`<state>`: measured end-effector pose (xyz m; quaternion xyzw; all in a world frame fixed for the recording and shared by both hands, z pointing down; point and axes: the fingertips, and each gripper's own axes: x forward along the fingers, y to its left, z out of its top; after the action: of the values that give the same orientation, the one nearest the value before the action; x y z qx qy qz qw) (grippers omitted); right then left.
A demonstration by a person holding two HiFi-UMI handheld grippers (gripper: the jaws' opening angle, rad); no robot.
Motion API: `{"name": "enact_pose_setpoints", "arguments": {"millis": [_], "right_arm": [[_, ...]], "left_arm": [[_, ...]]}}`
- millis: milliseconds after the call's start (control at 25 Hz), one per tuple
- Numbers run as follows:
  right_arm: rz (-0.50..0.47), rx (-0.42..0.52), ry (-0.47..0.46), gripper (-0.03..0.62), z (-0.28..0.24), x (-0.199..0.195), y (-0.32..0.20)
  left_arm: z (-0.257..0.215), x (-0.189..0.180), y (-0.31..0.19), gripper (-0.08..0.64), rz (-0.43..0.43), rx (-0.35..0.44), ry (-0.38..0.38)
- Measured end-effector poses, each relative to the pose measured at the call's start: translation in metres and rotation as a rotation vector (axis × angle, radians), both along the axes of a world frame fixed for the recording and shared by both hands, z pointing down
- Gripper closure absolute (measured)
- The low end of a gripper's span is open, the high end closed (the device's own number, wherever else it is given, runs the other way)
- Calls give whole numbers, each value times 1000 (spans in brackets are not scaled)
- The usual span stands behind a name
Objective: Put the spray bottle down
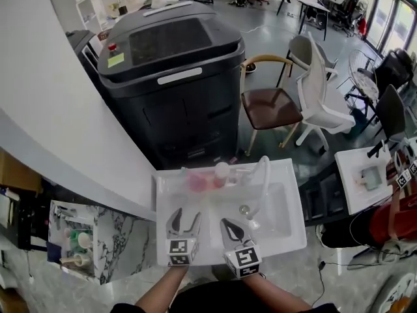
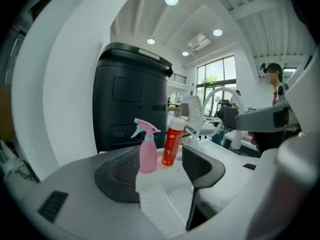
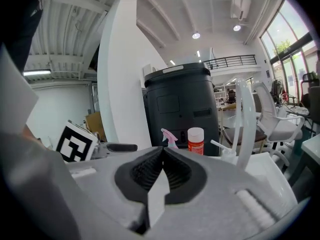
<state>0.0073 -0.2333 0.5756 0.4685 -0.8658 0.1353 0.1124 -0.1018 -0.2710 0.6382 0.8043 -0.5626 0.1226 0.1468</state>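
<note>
The pink spray bottle (image 1: 197, 181) stands upright on the back ledge of the white sink (image 1: 293, 230), next to an orange bottle with a white cap (image 1: 221, 173). My left gripper (image 1: 183, 222) is over the sink's near side, open and empty. In the left gripper view the spray bottle (image 2: 147, 151) stands free beyond the wide jaws of the left gripper (image 2: 162, 171), with the orange bottle (image 2: 173, 141) on its right. My right gripper (image 1: 229, 230) hovers beside the left one. In its own view the right gripper (image 3: 162, 151) is shut on nothing, with the spray bottle's top (image 3: 169, 138) showing above the pads.
A curved white faucet (image 1: 260, 181) rises at the sink's back right. A large black machine (image 1: 172, 70) stands behind the sink, with a brown chair (image 1: 270, 106) and a white chair (image 1: 319, 100) to its right. A curved white wall (image 1: 45, 109) runs along the left. A person (image 1: 391, 220) is at the right edge.
</note>
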Motion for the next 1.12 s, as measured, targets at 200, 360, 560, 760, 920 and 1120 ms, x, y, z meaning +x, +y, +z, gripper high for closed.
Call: {"name": "enact_pose_setpoints", "arguments": {"millis": [200, 360, 560, 760, 920, 1120], "right_arm": [[32, 10, -5, 594, -10, -10, 54], [40, 12, -1, 594, -12, -24, 105], [64, 23, 22, 595, -17, -34, 157], [87, 28, 33, 595, -19, -42, 197], [89, 34, 42, 595, -21, -52, 215], [86, 51, 50, 595, -27, -62, 221]], "left_arm": [[-49, 5, 74, 510, 88, 58, 79], [-70, 2, 135, 532, 132, 73, 116], [-76, -7, 199, 535, 144, 57, 119], [-72, -19, 238, 535, 164, 47, 133], [-76, -27, 256, 535, 172, 54, 148], [-82, -33, 263, 535, 181, 69, 158]]}}
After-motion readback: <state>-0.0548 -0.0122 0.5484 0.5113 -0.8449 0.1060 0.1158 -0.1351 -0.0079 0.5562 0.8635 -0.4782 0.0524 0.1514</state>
